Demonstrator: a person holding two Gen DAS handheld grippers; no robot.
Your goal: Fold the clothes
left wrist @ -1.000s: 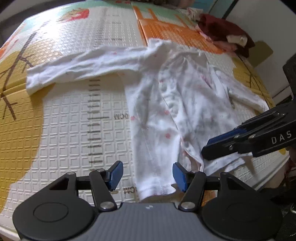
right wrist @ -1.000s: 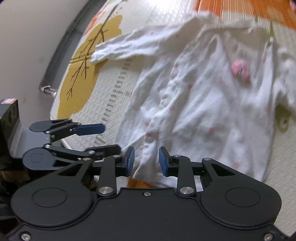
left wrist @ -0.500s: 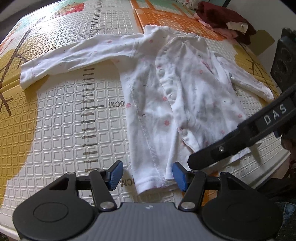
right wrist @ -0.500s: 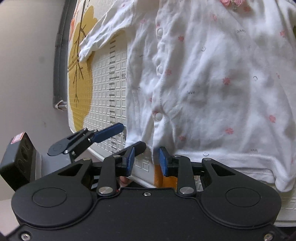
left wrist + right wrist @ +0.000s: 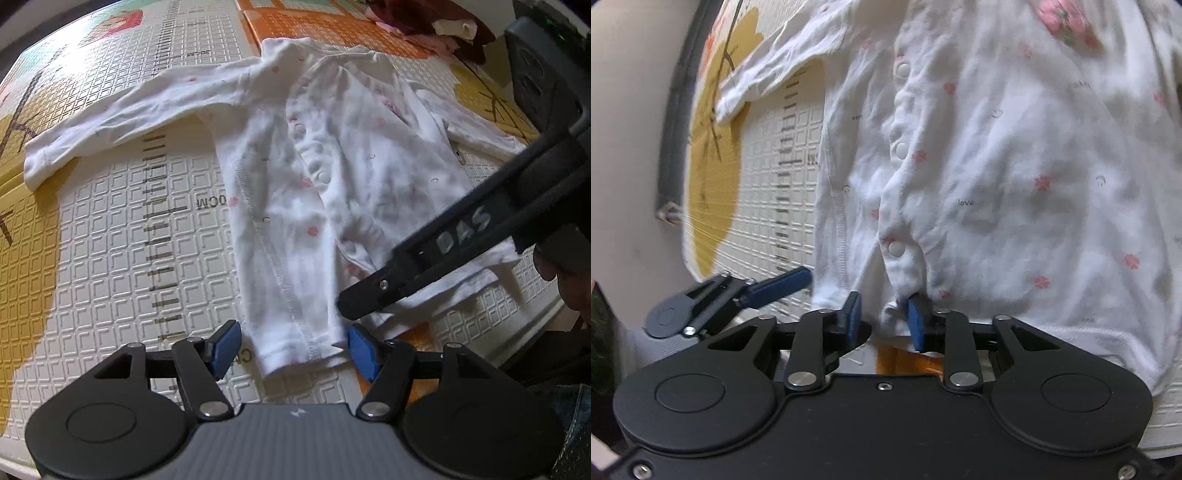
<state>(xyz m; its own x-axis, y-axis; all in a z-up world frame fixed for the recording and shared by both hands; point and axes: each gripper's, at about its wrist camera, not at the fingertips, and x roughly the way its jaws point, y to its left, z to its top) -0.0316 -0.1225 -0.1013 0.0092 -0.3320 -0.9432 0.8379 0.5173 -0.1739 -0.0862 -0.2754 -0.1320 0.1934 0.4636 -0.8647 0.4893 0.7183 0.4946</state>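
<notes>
The left gripper (image 5: 291, 349) hangs spread over the lower left hem corner of the top (image 5: 332, 177), which lies flat and face up on the mat (image 5: 110, 229), likely lined up to pinch there. The right gripper (image 5: 882, 317) has just been closing; the snap-placket hem sits between its pads, not yet clearly pinched.

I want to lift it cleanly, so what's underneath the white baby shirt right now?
The white baby shirt lies flat on a foam play mat printed with a ruler scale. An orange patch of mat shows at the hem. Whatever lies under the shirt's middle is covered.
</notes>
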